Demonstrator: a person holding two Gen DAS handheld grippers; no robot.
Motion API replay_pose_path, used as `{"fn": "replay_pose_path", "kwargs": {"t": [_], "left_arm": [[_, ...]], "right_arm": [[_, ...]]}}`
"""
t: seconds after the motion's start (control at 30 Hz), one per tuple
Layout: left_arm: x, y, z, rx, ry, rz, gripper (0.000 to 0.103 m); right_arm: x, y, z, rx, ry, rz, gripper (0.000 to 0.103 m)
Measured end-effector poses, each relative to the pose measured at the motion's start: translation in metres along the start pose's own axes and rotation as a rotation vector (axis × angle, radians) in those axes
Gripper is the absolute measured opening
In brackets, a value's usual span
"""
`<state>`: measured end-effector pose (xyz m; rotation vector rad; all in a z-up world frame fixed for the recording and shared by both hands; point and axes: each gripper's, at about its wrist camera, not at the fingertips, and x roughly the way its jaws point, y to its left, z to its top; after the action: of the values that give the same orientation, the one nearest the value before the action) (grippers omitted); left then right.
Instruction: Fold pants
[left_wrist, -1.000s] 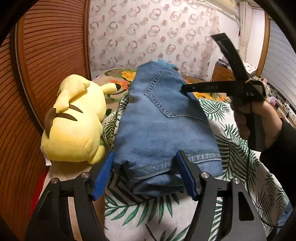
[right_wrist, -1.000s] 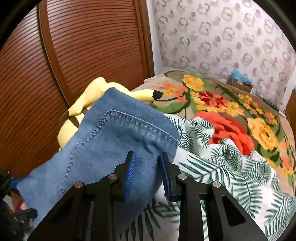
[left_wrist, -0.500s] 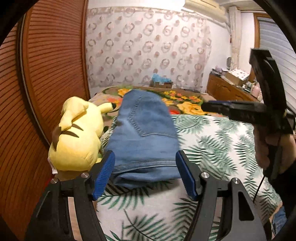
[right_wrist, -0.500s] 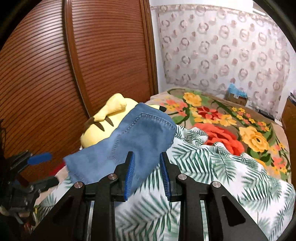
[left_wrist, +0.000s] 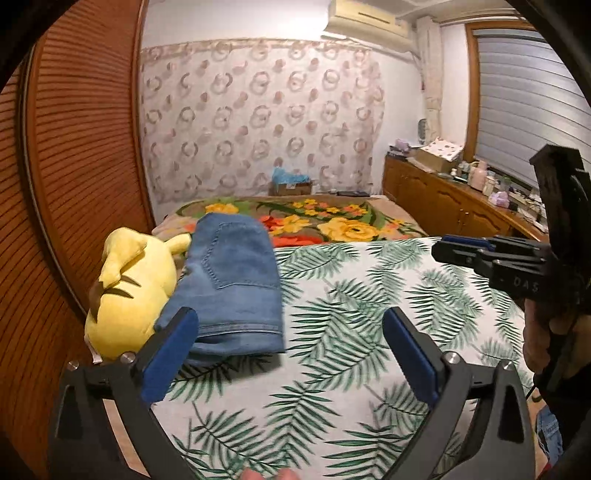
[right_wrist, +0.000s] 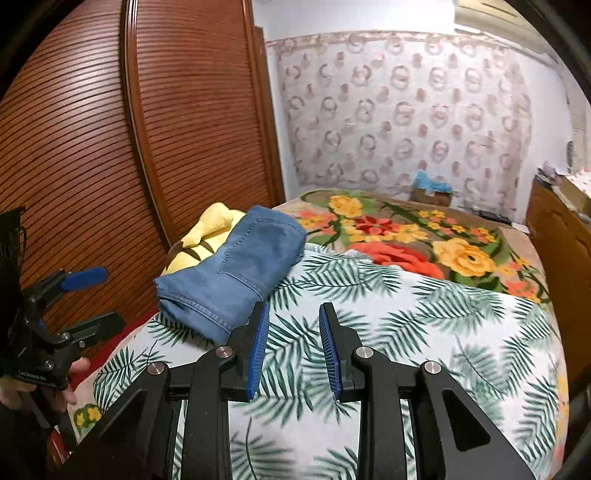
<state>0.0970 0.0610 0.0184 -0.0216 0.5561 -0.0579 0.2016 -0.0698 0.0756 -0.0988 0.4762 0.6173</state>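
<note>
Yellow plush toy (left_wrist: 129, 291) on leaf-print sheet (left_wrist: 369, 295), floral blanket (left_wrist: 332, 221) behind, w/ wood cabinet (left_wrist: 443, 206).

Ahead of the left gripper (left_wrist: 290, 350), whose jaws are opening with nothing between them, the leaf-print sheet (left_wrist: 369, 295) lies bare and open to pass over. To its front left the folded jeans (left_wrist: 236, 280) block the way, pressed against a yellow plush toy (left_wrist: 129, 288), and behind both stands the slatted wooden wardrobe door (left_wrist: 81, 166), closing that side. To its right the right gripper (right_wrist: 291, 343) hangs over the sheet, narrow gap empty, bare sheet ahead, jeans just to its front left.
</note>
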Motion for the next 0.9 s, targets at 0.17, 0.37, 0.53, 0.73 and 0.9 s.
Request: {"fn": "replay_pose_path", "kwargs": {"t": [0.17,0.37,0.53,0.73,0.9], "left_arm": [[-0.013,-0.02,0.004,0.018,-0.021,-0.033,0.102],[-0.018,-0.042,0.007,0.017,-0.005,-0.047,0.102],[-0.016,-0.06,0.004,0.024,0.002,-0.048,0.102],[-0.013,-0.082,0.001,0.035,0.01,-0.008,0.102],[-0.013,-0.092,0.001,0.016,0.012,-0.007,0.102]], "right_arm": [[-0.037,0.004,-0.012,0.013,-0.029,-0.029,0.046],[-0.073,0.008,-0.032,0.032,-0.027,-0.093,0.054],[-0.1,0.003,-0.044,0.077,-0.044,-0.148,0.055],[-0.124,0.003,-0.051,0.113,-0.055,-0.197,0.055],[-0.14,0.01,-0.05,0.122,-0.063,-0.222,0.055]]}}
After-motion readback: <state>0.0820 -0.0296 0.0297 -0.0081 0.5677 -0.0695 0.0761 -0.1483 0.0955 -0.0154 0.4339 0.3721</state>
